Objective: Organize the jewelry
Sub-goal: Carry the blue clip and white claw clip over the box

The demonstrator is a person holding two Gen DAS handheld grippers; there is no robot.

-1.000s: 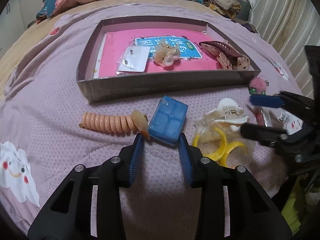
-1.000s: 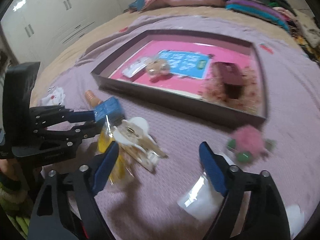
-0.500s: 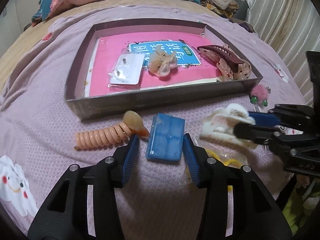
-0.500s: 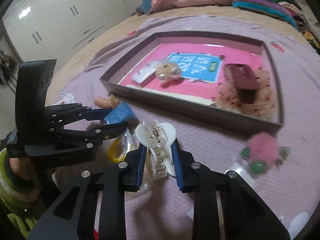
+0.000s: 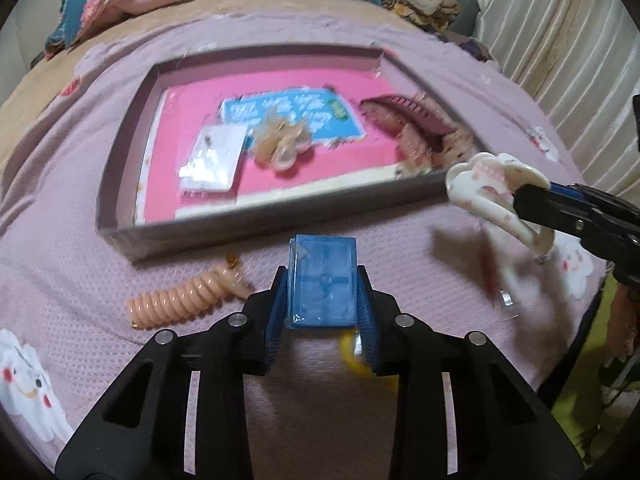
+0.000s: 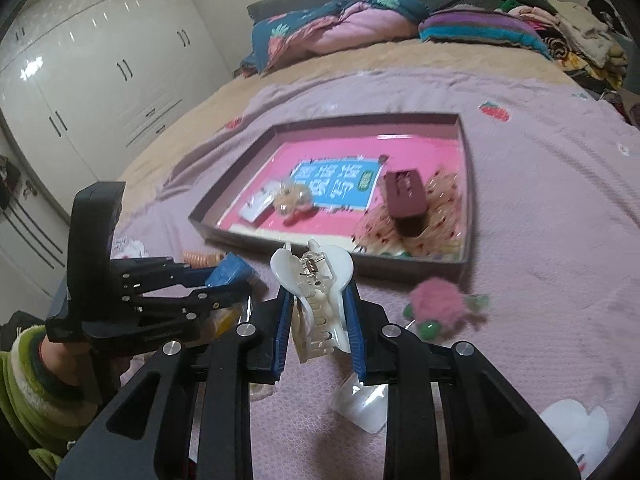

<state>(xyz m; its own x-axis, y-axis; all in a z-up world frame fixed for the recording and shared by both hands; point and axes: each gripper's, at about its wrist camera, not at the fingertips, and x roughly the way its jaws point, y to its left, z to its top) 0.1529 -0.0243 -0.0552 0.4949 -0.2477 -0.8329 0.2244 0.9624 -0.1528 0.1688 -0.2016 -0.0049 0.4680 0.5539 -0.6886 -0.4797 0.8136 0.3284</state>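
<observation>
Blue box [image 5: 322, 280] sits clamped in the closing left gripper [image 5: 323, 300]; right gripper [image 6: 318, 312] grips a white claw clip [image 6: 316, 292].

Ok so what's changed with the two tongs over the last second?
The left tongs have closed in around the blue case and lifted it; their jaws are closing on it. The right tongs, wide open a second ago, have shut on the white hair claw and raised it toward the tray. The coil hair tie and the tray's contents stayed put.

Motion blurs the tray's contents [image 5: 280, 148]; yellow ring [image 5: 352, 354] mostly hidden.
</observation>
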